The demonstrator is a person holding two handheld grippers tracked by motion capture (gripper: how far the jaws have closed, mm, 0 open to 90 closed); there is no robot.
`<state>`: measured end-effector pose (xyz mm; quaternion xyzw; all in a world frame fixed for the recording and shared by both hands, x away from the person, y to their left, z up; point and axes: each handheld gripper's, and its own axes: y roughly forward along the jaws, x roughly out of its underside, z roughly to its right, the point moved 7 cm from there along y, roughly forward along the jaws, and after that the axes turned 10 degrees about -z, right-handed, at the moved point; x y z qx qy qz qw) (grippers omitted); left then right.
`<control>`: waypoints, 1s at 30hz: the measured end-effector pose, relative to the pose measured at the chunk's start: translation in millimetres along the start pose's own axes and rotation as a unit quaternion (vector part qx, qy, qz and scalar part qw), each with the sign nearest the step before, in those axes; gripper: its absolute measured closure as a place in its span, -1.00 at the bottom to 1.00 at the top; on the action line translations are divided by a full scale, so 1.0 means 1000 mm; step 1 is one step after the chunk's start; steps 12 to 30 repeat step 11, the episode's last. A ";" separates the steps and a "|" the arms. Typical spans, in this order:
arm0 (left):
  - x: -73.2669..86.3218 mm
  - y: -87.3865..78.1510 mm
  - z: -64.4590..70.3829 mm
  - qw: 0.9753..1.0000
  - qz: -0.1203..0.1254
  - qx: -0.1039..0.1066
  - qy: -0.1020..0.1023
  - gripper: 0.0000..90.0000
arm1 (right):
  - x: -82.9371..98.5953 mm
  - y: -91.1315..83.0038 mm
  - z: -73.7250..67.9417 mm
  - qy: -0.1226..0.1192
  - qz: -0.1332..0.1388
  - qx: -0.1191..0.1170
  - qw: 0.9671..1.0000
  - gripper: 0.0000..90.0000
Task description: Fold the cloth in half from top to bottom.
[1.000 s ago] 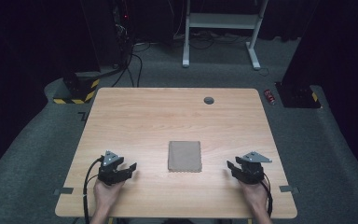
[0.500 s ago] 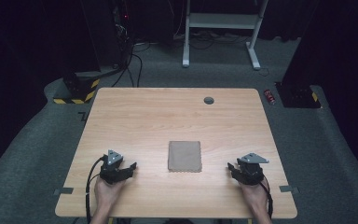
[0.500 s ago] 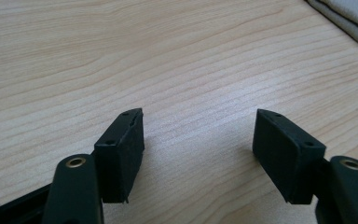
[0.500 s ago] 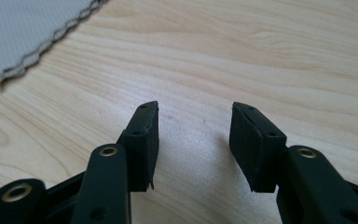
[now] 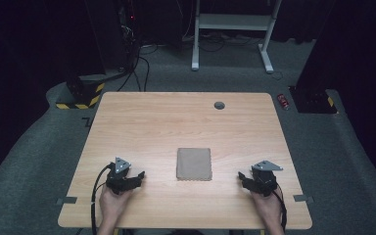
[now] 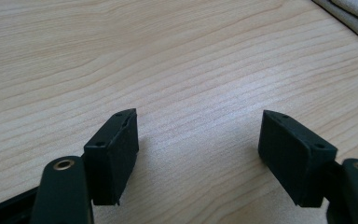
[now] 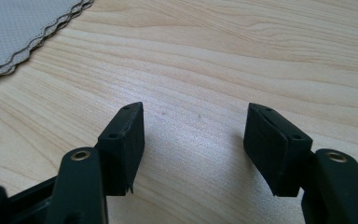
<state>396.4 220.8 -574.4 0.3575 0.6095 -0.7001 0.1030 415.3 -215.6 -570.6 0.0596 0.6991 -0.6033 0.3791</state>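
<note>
High view: a folded grey cloth (image 5: 194,164) lies flat on the wooden table (image 5: 176,122), just below the middle of the frame. The left gripper (image 5: 136,177) sits at lower left and the right gripper (image 5: 245,179) at lower right, each well apart from the cloth, which lies between them. A small dark disc (image 5: 219,105) sits near the table's far edge.

Left gripper view: the jaws stand wide apart over bare wood, grasping nothing; a corner of the cloth (image 6: 354,14) shows at upper right.

Right gripper view: the jaws are likewise spread and empty; the cloth's scalloped edge (image 7: 23,28) fills the upper left.
</note>
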 end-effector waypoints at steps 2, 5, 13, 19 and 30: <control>0.000 0.000 0.000 1.000 0.000 0.000 0.000 -0.35 | 0.000 0.000 0.000 0.000 0.000 0.000 1.000 -0.15; 0.000 0.000 0.000 1.000 0.000 0.000 0.000 -0.36 | 0.000 0.000 0.000 0.000 0.000 0.000 1.000 -0.15; 0.000 0.000 0.000 1.000 0.000 0.000 0.000 -0.37 | 0.000 0.000 0.000 0.000 0.000 0.000 1.000 -0.16; 0.000 0.000 0.000 1.000 0.000 0.000 0.000 -0.37 | 0.000 0.000 0.000 0.000 0.000 0.000 1.000 -0.16; 0.000 0.000 0.000 1.000 0.000 0.000 0.000 -0.37 | 0.000 0.000 0.000 0.000 0.000 0.000 1.000 -0.16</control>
